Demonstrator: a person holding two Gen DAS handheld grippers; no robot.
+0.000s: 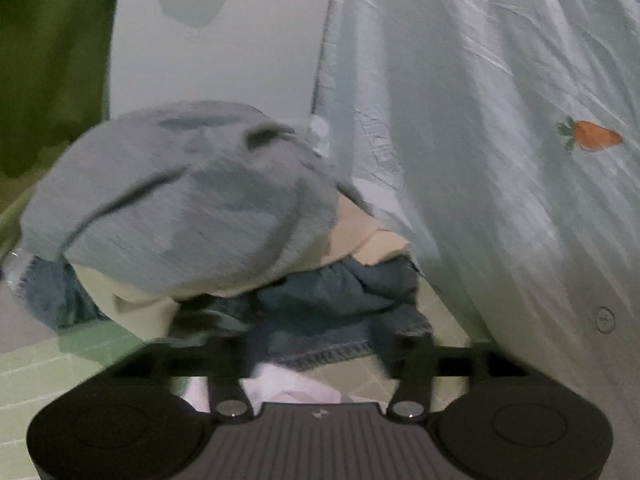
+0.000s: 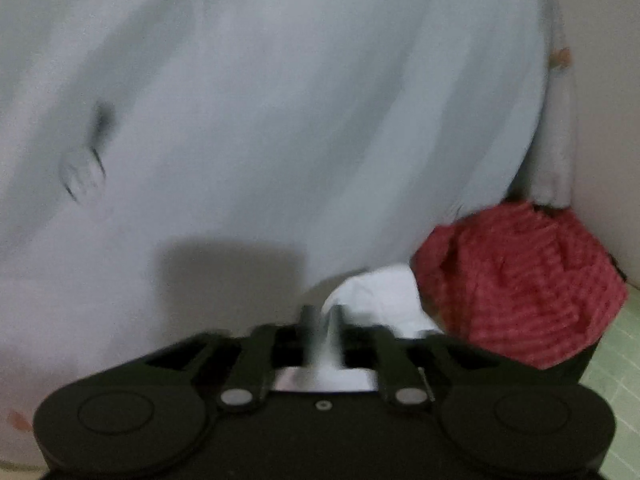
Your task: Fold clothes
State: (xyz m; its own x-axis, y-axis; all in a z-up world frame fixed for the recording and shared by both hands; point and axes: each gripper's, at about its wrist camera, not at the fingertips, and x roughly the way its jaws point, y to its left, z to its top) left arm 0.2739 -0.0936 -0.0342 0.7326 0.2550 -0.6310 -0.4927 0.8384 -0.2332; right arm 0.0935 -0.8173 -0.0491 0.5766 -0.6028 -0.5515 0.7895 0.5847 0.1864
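A pale white shirt (image 1: 500,160) with a small carrot print (image 1: 592,136) hangs at the right of the left wrist view. It fills most of the right wrist view (image 2: 280,112). My right gripper (image 2: 323,320) is shut on a fold of the white shirt, which runs between its fingers. My left gripper (image 1: 320,344) has its fingers spread wide, with nothing held between them. It sits just before a pile of clothes: a grey garment (image 1: 180,196) on top, cream cloth (image 1: 132,304), and blue denim (image 1: 340,300) below.
A red striped garment (image 2: 520,284) lies bunched at the right, against a white wall (image 2: 608,120). Pale green tiled surface (image 1: 32,372) lies under the pile. A green curtain (image 1: 48,60) hangs at the far left. White cloth (image 1: 288,384) lies under the left gripper.
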